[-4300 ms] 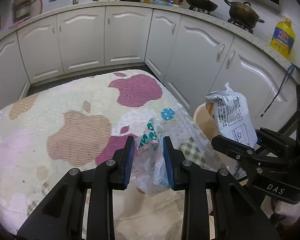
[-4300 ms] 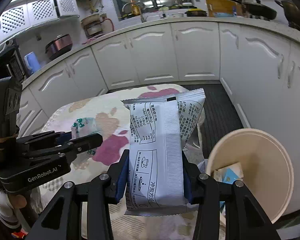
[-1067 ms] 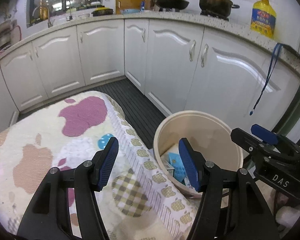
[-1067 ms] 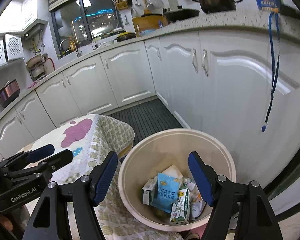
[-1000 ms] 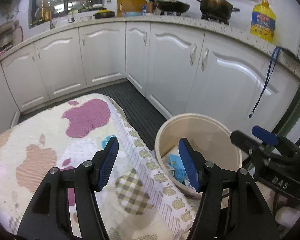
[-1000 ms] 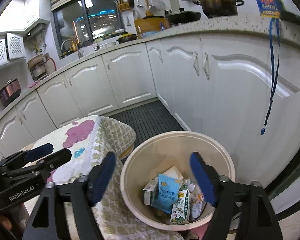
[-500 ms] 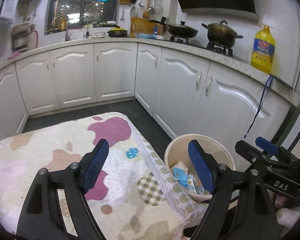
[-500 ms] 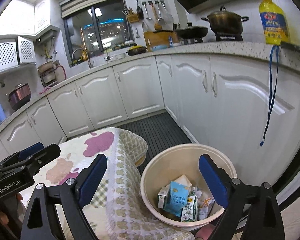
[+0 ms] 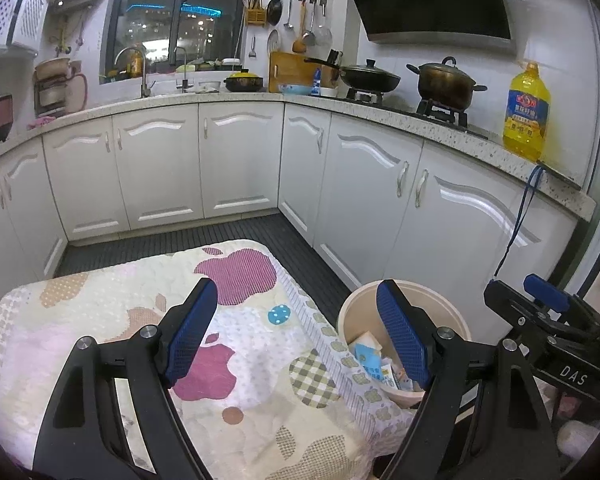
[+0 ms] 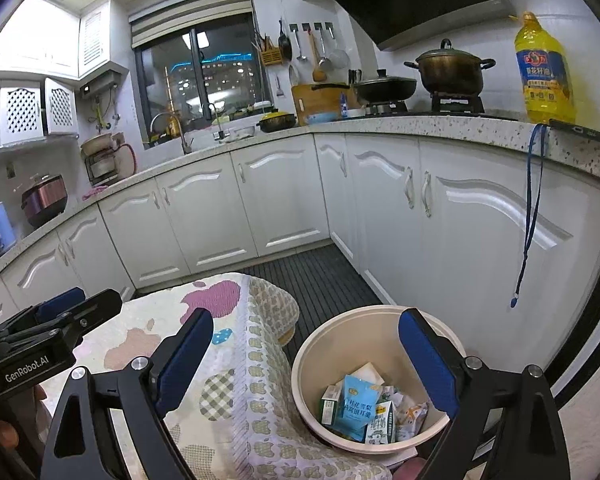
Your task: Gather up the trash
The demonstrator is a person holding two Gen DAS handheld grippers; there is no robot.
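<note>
A beige trash bin (image 10: 340,320) stands on the floor beside the table and holds several wrappers and cartons, among them a blue packet (image 10: 354,404). My right gripper (image 10: 306,318) hovers above the bin's near rim, open, with nothing between its blue pads. My left gripper (image 9: 296,292) is open and empty too, above the right edge of the apple-print tablecloth (image 9: 100,320). In the left wrist view the bin (image 9: 440,300) sits behind the right finger, and the right gripper's tips (image 9: 540,300) show at far right. No loose trash shows on the cloth.
White cabinets (image 9: 240,168) wrap around the back and right under a speckled counter with pots (image 9: 446,80) and a yellow oil bottle (image 9: 526,112). A blue lanyard (image 10: 530,216) hangs off the counter edge. A dark ribbed floor mat (image 10: 320,276) lies between table and cabinets.
Each gripper held a wrapper earlier; both are empty now. Over the last second both rose and drew back from the bin, and the left jaws spread wider.
</note>
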